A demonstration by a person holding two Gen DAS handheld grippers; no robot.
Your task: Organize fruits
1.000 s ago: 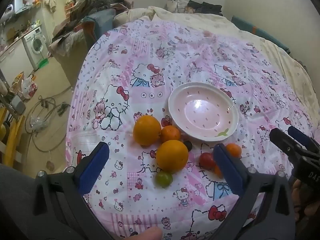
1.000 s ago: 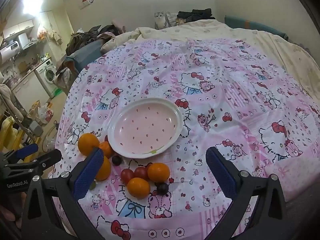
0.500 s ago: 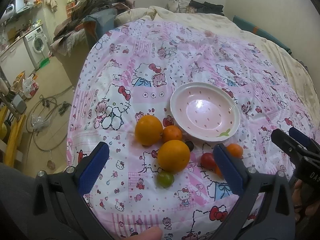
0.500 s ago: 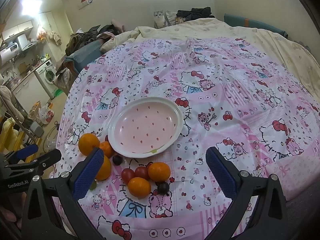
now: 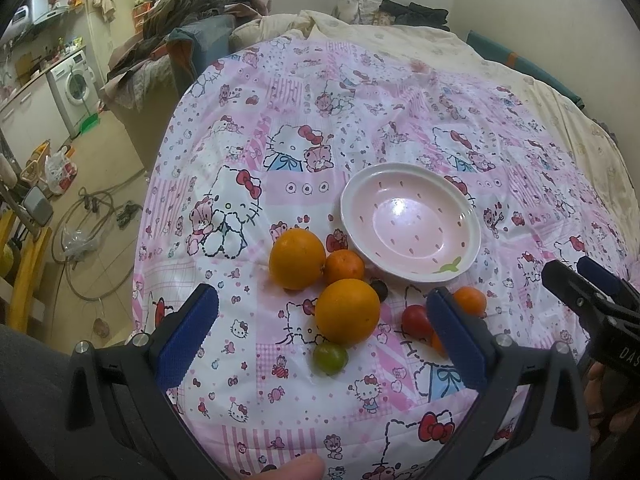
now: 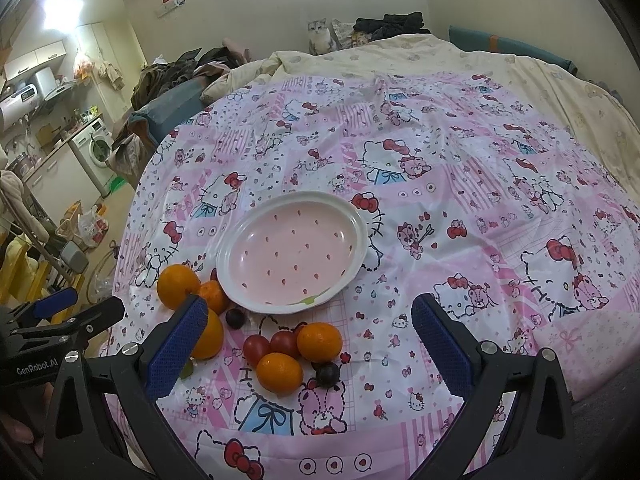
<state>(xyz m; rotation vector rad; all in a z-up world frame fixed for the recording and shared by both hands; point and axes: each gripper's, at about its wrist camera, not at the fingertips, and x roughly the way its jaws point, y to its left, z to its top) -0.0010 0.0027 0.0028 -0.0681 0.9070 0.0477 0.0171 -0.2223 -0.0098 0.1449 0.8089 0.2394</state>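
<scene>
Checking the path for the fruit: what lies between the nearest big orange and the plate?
A dark grape sits between the big orange and the plate, in the left wrist view.

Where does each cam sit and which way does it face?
Left wrist: on the left claw, facing forward over big oranges to the plate; thumb tip at bottom, right claw at right edge.
Right wrist: on the right claw, facing small fruits and plate; left claw at left edge.
Shared: plate, fruit, cat.

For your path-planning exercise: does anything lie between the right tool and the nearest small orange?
Nothing visible does. The right tool is open above the cloth, and the small orange lies uncovered, though cherry tomatoes and a dark grape crowd it.
</scene>
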